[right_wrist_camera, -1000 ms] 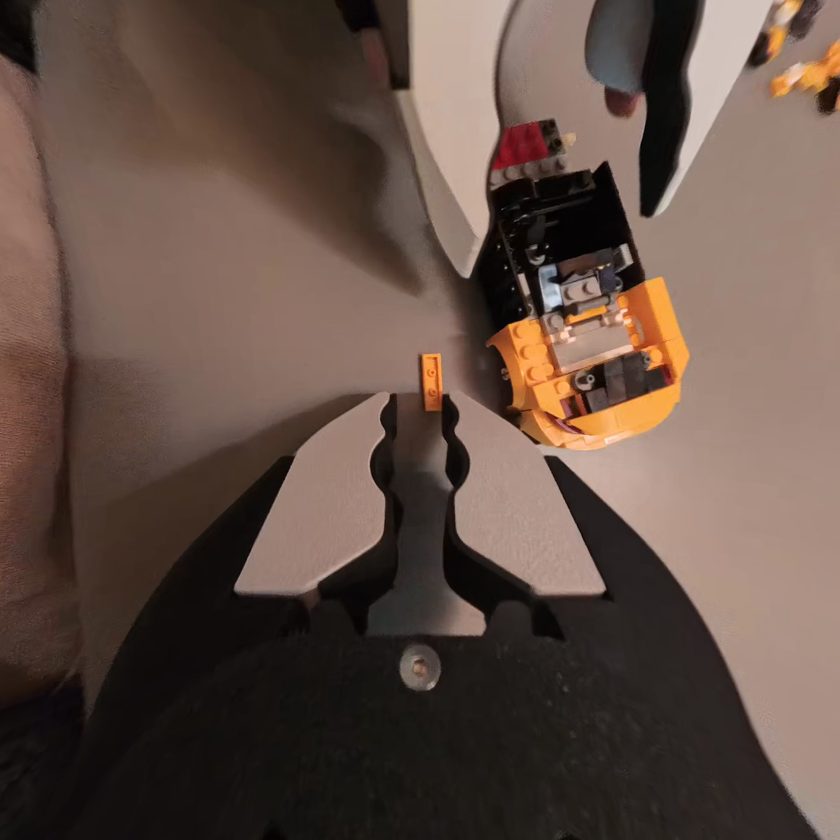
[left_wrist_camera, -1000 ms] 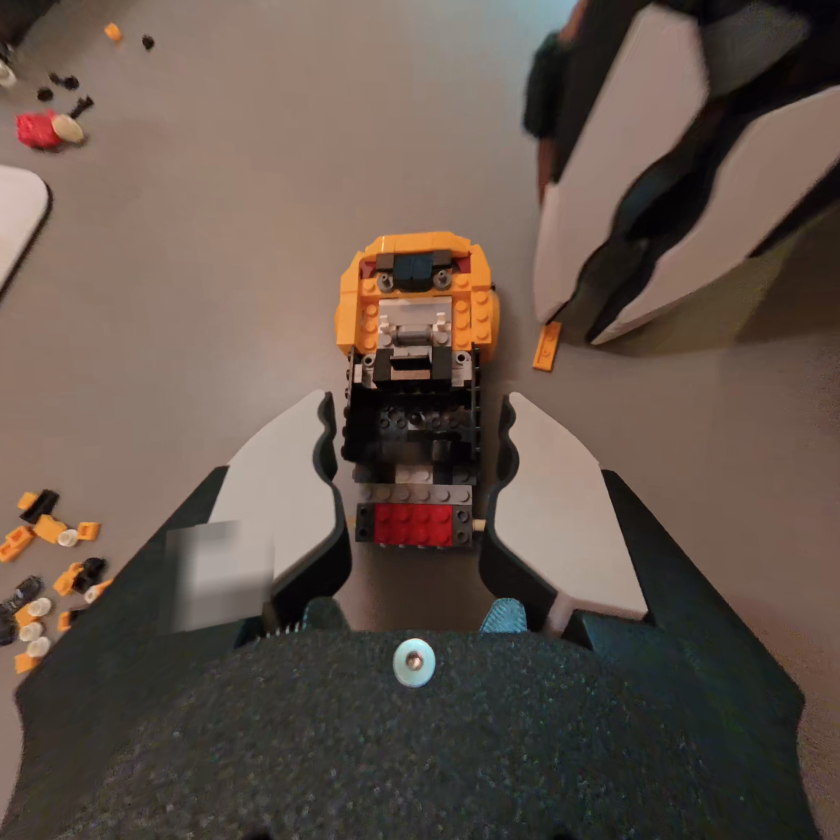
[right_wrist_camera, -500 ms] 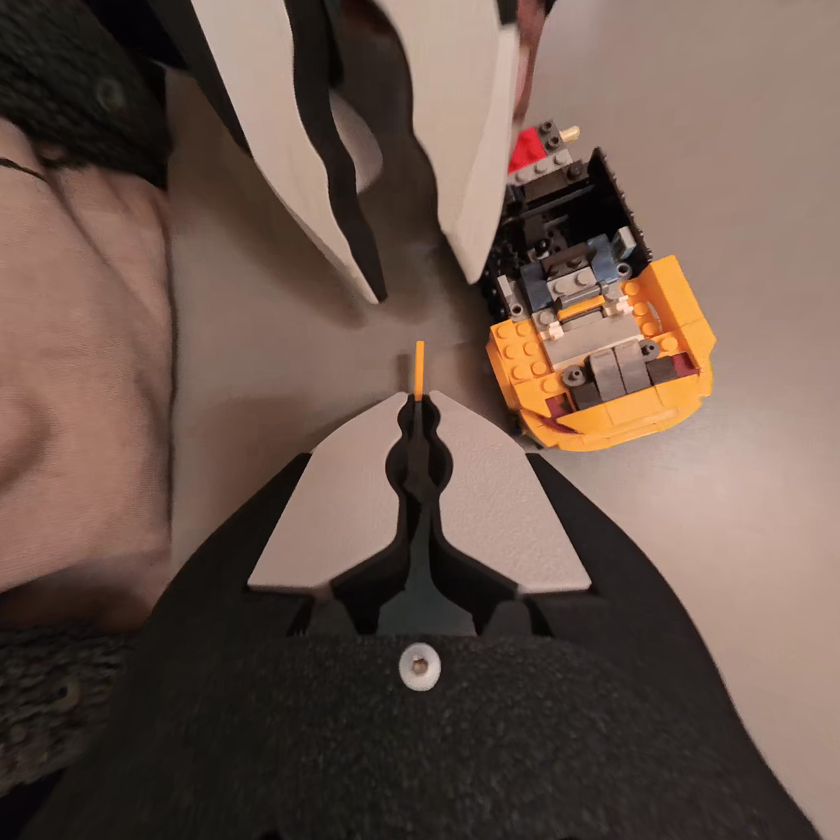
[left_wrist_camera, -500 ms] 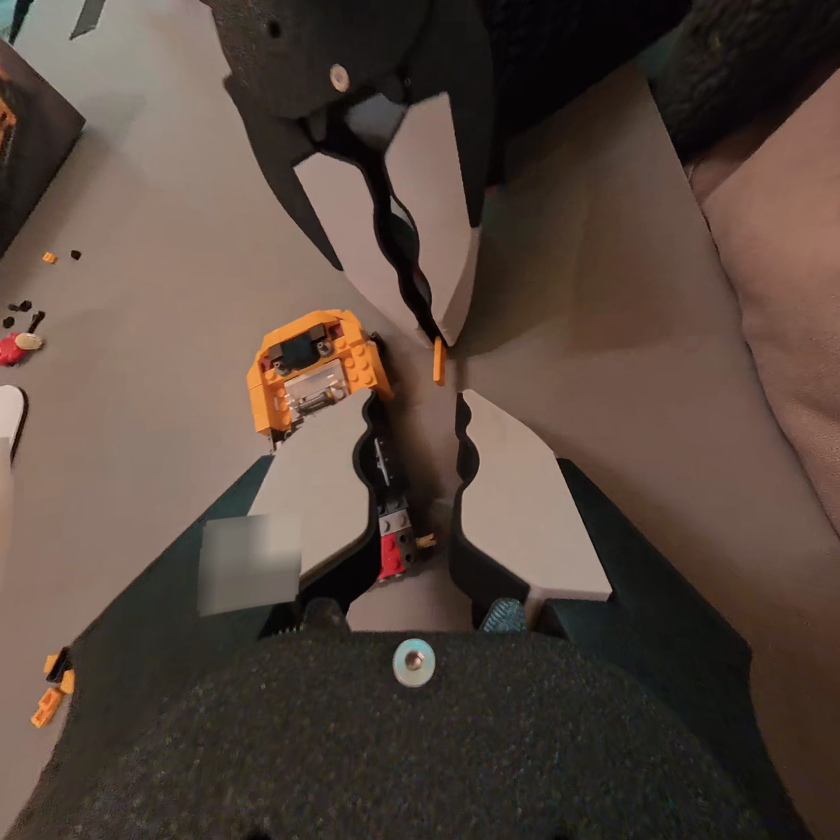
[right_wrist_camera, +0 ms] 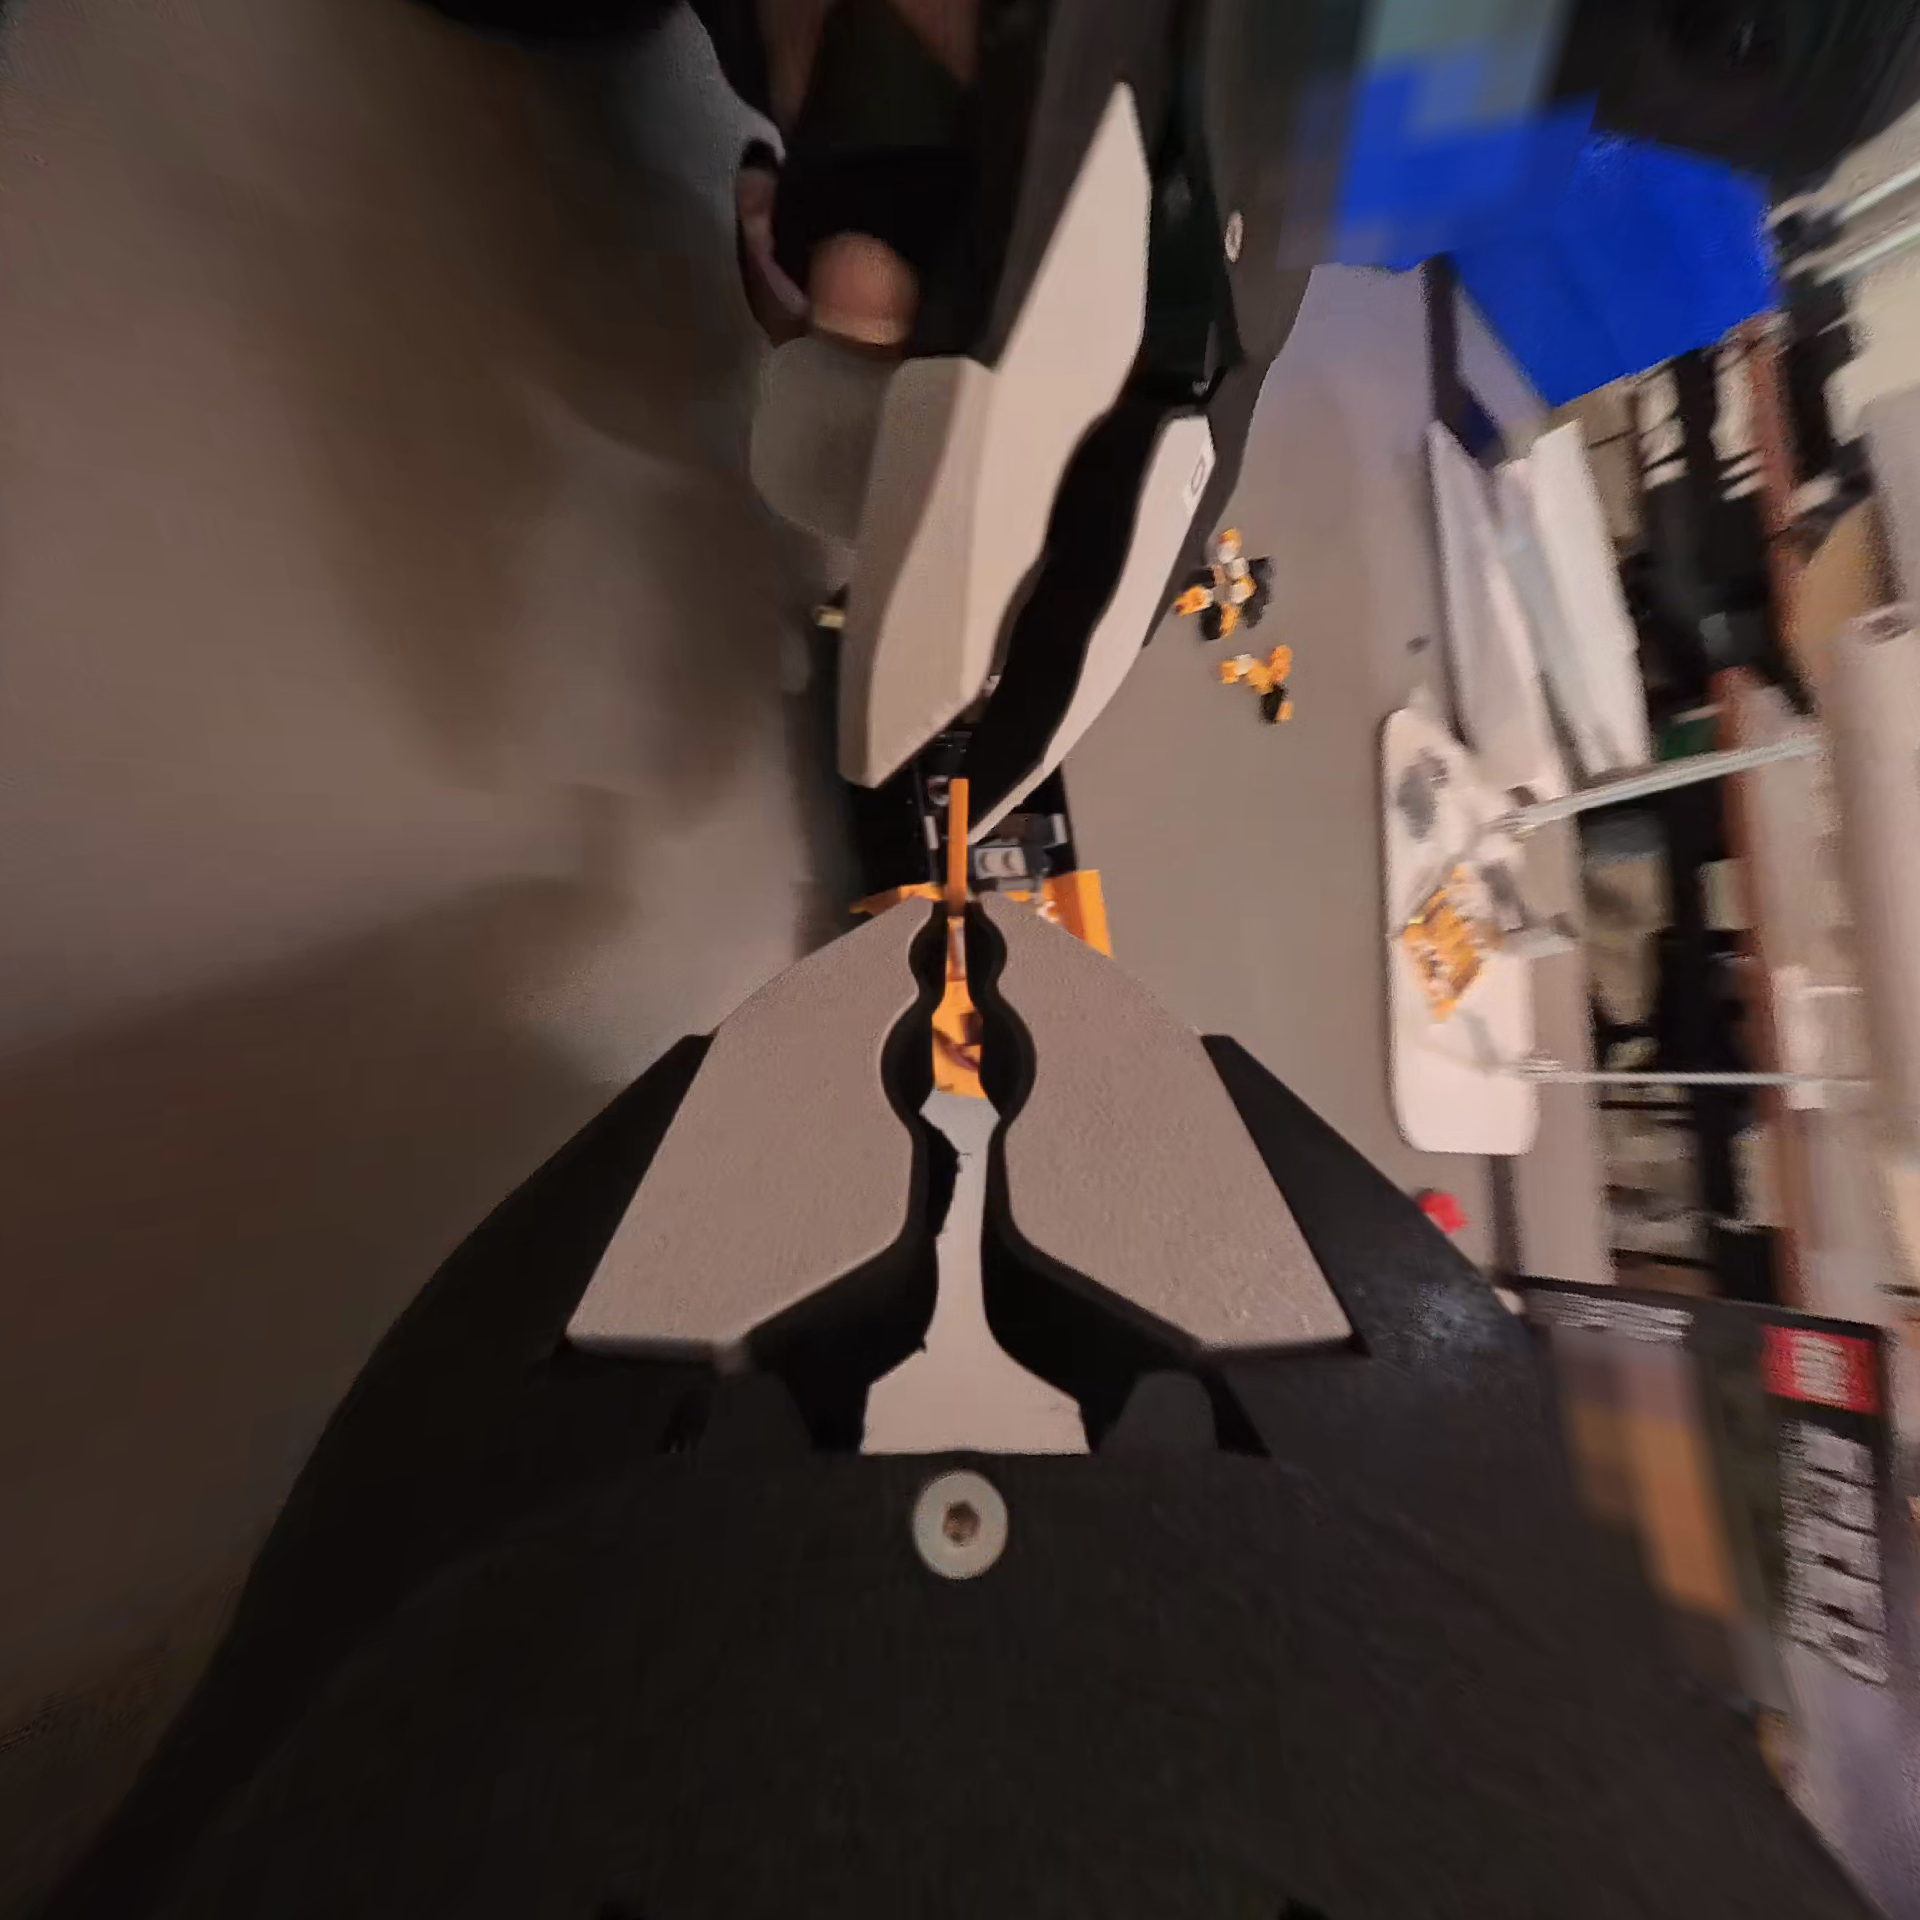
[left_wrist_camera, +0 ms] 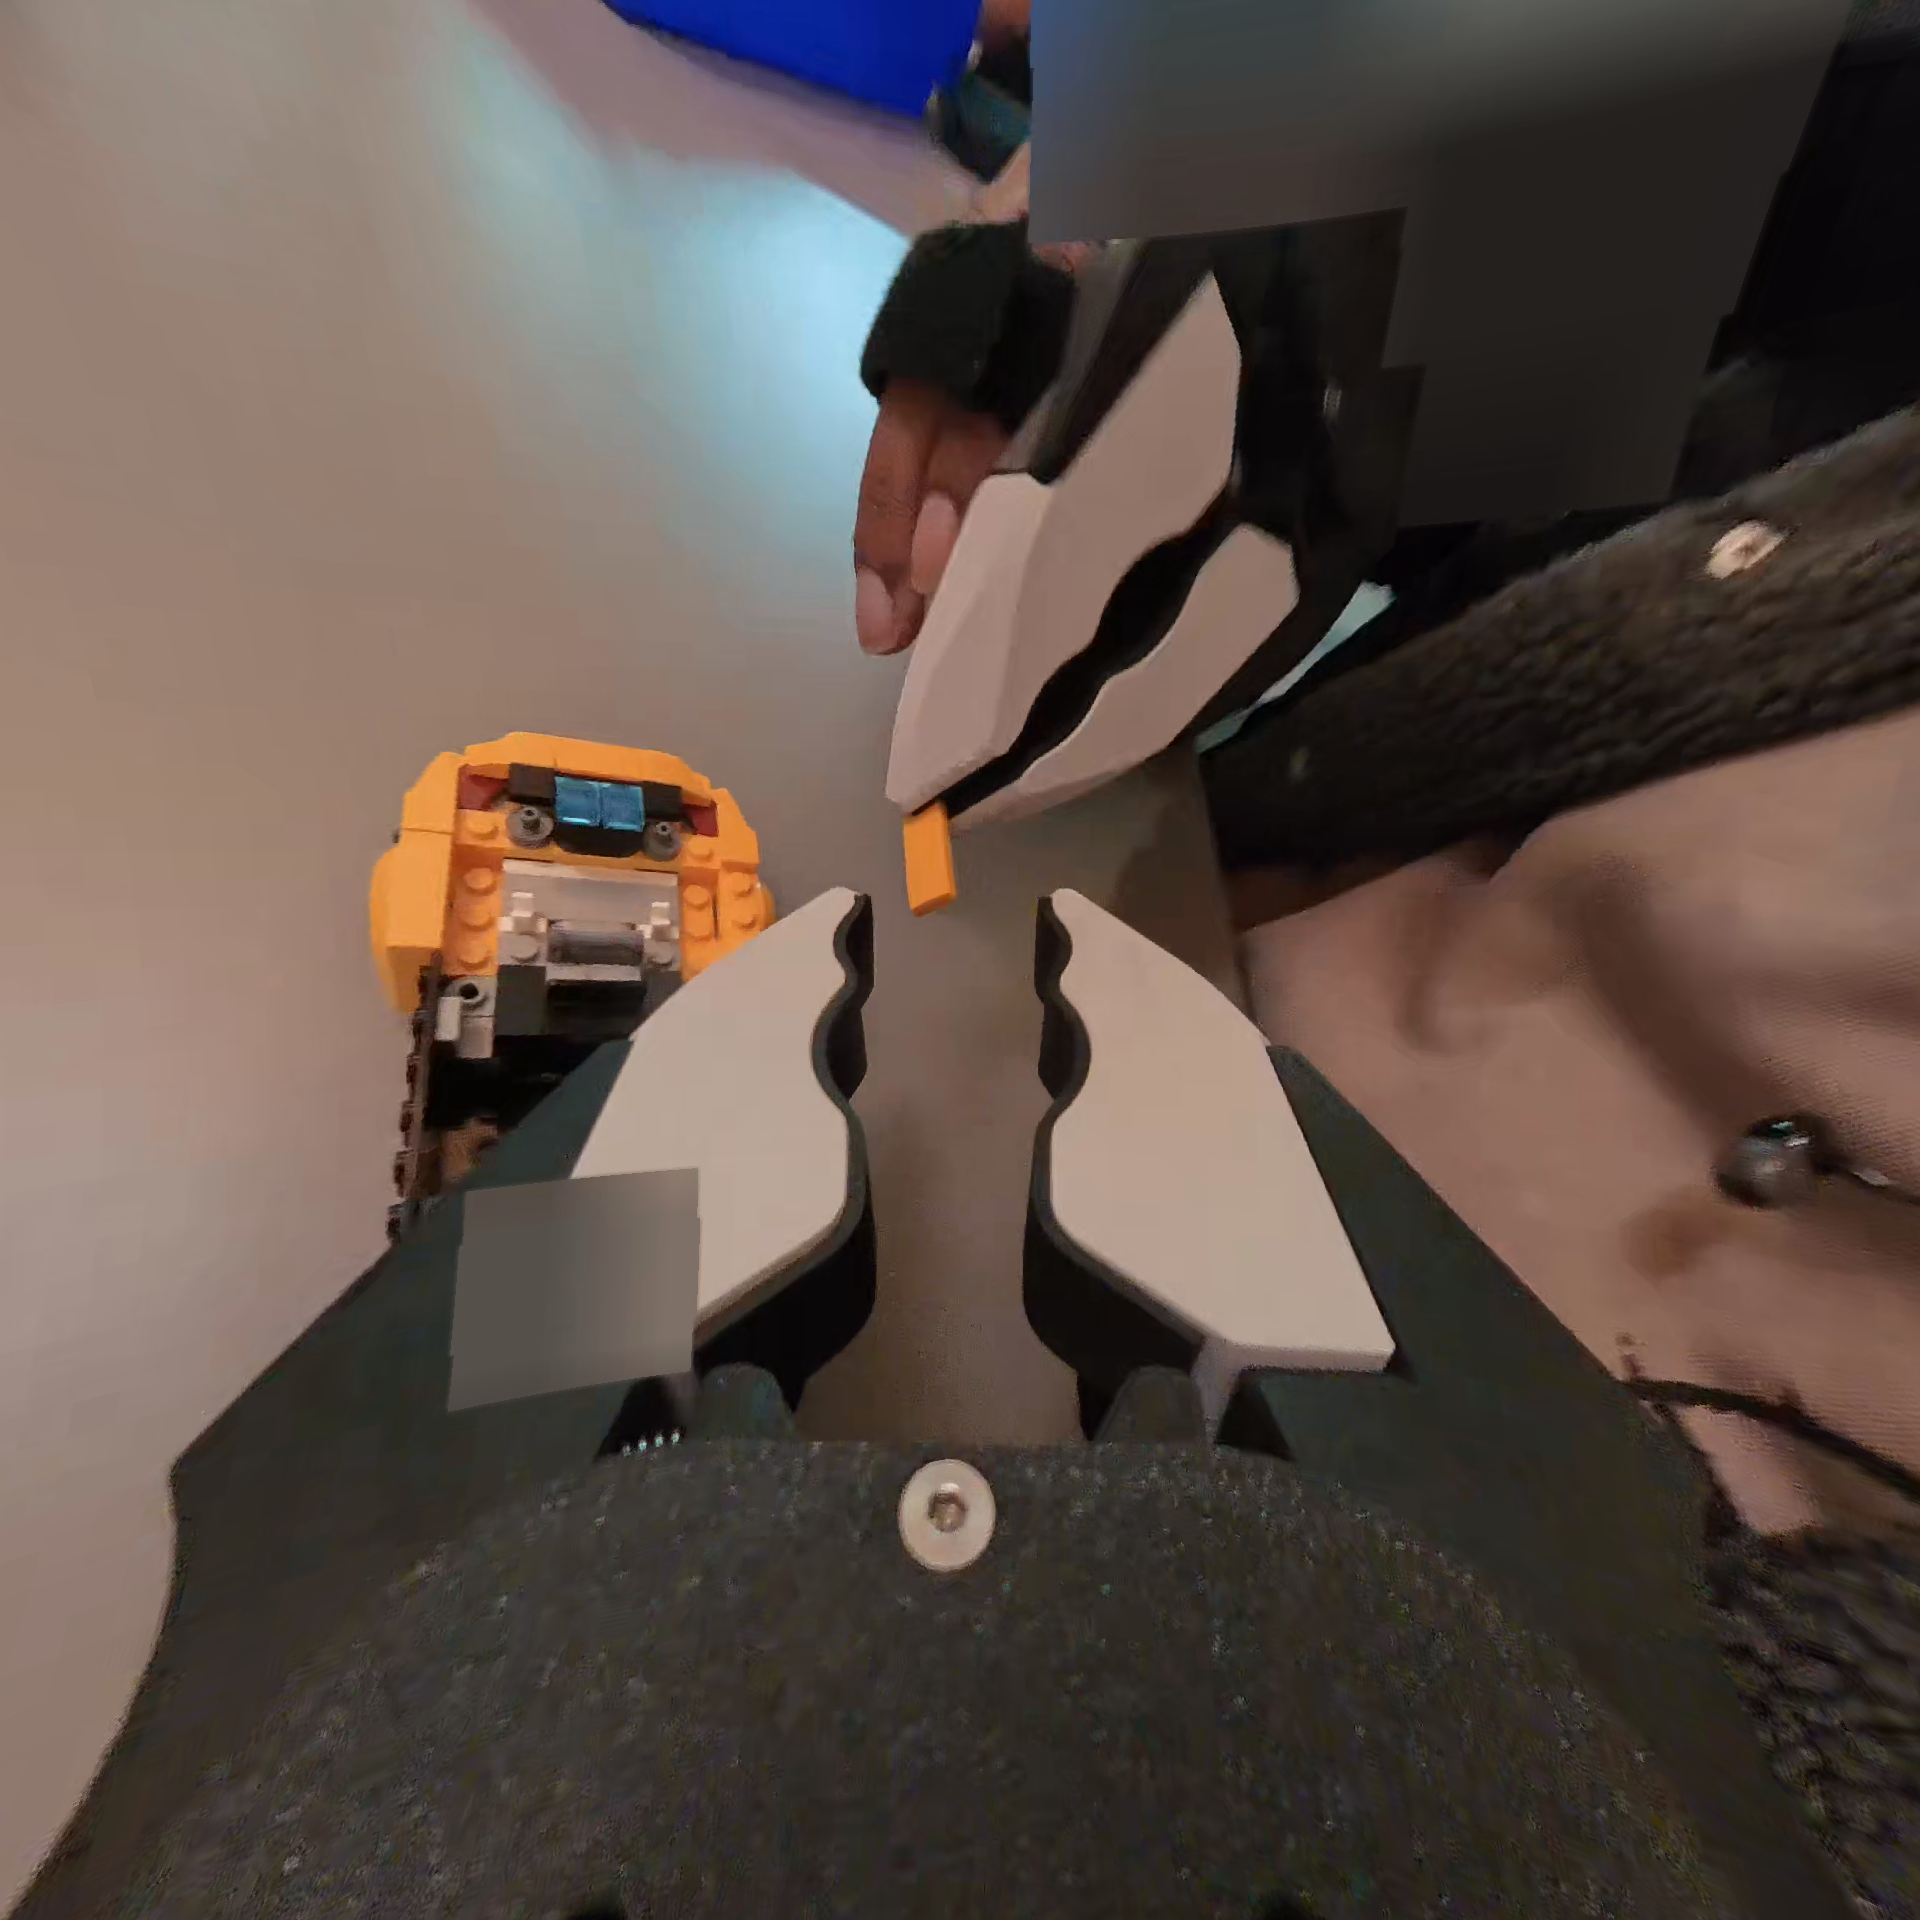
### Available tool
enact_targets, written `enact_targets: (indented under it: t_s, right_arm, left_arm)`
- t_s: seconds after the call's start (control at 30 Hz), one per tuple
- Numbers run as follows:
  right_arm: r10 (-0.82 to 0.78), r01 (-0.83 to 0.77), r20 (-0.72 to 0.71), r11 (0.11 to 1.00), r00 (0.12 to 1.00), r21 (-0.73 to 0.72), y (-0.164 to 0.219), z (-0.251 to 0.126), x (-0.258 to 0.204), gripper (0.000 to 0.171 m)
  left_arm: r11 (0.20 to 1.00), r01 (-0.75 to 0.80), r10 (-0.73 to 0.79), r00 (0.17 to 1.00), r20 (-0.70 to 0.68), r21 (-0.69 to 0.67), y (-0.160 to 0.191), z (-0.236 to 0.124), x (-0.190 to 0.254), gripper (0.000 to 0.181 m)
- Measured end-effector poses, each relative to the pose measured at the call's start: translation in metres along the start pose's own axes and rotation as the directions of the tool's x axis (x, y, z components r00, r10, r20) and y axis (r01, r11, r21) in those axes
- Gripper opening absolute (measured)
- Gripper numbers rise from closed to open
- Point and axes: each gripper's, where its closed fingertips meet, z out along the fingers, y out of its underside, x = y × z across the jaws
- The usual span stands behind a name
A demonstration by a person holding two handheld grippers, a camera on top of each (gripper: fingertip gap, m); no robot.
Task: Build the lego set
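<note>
While right gripper [left_wrist_camera: 940, 805] pinches flat orange plate [left_wrist_camera: 928, 860]; left gripper [left_wrist_camera: 954, 914] gapes empty

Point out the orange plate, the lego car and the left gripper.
orange plate [left_wrist_camera: 928, 860], left wrist view, flat face.
lego car [left_wrist_camera: 473, 894], left wrist view, orange side.
left gripper [left_wrist_camera: 951, 909], left wrist view, between fingertips.

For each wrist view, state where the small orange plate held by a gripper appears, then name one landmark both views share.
Left wrist view: the small orange plate hangs from the right gripper, just above centre.
Right wrist view: the plate is edge-on at centre, pinched in that gripper.
Shared landmark: the orange and black lego car on the grey table.
</note>
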Motion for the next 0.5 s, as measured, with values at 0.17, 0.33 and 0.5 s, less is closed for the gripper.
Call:
enact_targets:
  t_s: [0.17,0.33,0.5]
  right_arm:
    - [-0.133,0.13,-0.077,0.991,0.988,-0.037,-0.0048,-0.0008,0.0036,0.003]
    - [-0.176,0.17,-0.088,0.983,0.98,-0.067,-0.0031,0.0,0.0035,0.003]
    - [-0.176,0.17,-0.089,0.983,0.98,-0.07,-0.0012,0.0017,0.0032,0.003]
  left_arm:
    - [0.996,0.087,-0.087,0.996,-0.02,0.03,-0.0035,-0.0029,-0.0031,0.02]
    - [0.996,0.09,-0.09,0.996,-0.009,0.026,-0.0031,-0.0041,-0.0051,0.007]
    - [1.0,0.022,-0.023,0.999,0.037,0.01,-0.0013,-0.0036,-0.0082,0.007]
